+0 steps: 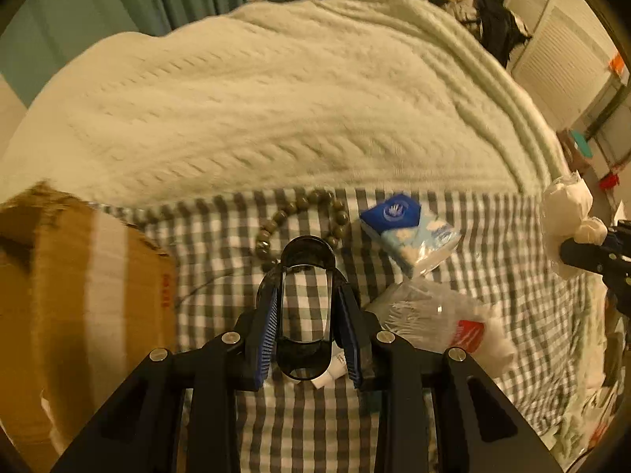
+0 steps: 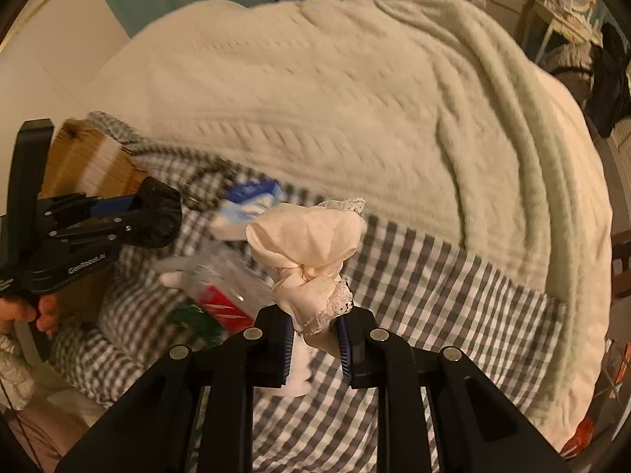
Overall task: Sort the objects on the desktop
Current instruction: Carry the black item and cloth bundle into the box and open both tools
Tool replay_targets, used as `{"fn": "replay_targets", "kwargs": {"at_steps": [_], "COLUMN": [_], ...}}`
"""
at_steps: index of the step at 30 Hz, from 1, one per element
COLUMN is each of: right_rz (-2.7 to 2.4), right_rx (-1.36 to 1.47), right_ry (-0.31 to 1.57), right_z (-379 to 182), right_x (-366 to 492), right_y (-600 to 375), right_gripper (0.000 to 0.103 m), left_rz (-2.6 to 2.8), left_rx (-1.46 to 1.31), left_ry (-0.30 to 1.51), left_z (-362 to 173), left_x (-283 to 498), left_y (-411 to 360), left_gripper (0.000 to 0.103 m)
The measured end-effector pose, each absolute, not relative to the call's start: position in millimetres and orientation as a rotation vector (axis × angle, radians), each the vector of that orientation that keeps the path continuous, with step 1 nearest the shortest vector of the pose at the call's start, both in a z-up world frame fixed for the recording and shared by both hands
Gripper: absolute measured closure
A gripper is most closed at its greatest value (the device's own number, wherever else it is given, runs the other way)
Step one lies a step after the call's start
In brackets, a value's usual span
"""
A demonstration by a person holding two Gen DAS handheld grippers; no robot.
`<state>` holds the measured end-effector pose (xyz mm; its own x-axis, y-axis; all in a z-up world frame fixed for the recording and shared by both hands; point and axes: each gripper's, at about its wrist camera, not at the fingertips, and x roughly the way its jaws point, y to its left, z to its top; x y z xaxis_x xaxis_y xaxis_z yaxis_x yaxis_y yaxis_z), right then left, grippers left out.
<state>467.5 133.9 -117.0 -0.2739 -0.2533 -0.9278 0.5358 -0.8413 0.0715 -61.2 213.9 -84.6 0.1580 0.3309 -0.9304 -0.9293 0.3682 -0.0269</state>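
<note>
both grippers (image 1: pixel 307 315) (image 2: pixel 315 339) around their objects

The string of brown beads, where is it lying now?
In the left wrist view, the string of brown beads lies on the checked sheet, left of the blue tissue pack.

You're seeing dim, warm yellowish light, motion blur across the blanket (image 1: pixel 299 90), and fisheye bending with dark corners.
</note>
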Motion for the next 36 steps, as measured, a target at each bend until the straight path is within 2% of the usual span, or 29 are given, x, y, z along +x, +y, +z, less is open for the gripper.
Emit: {"fn": "replay_targets", "kwargs": {"at_steps": [8,16,21,26,30,33,34,35,36], "right_rz": [-2.157,-2.039,-1.997,-1.944,-1.915,-1.917,-1.909,-1.914,-1.934], "right_rx": [1.337,1.155,1.086,1.149,1.221,1.209,1.202,1.198,1.195], "right_ry": [0.328,0.379,0.356,0.368,0.295,0.242,0.215,0.201,0.191], "right_z": [-40,22,29,-7,-30,-33,-33,-33,-33], "right_x": [502,577,610,623,610,602,598,595,592], "right_y": [87,-28,-97,-130,-144,-144,-141,-138,-134], "right_gripper": [0.085,0.085,0.085,0.085,0.084,0.074,0.062,0.054,0.052], "left_rz": [1.097,1.293,1.411,1.456,1.462,1.474,1.484,1.492,1.494], "left_rx": [-0.768,-0.794,-0.844,-0.976,-1.009,-0.986,-0.987,-0.99,-0.992], "left_ry": [0.778,0.605,0.582,0.68,0.711,0.733,0.735,0.736,0.737], "left_z": [9,94,89,33,16,13,12,13,13], "left_x": [-116,-202,-253,-296,-312,-318,-320,-320,-319], "left_y": [208,186,172,174,180,182,182,183,185], "left_gripper": [0.073,0.073,0.073,0.073,0.073,0.071,0.07,0.064,0.048]}}
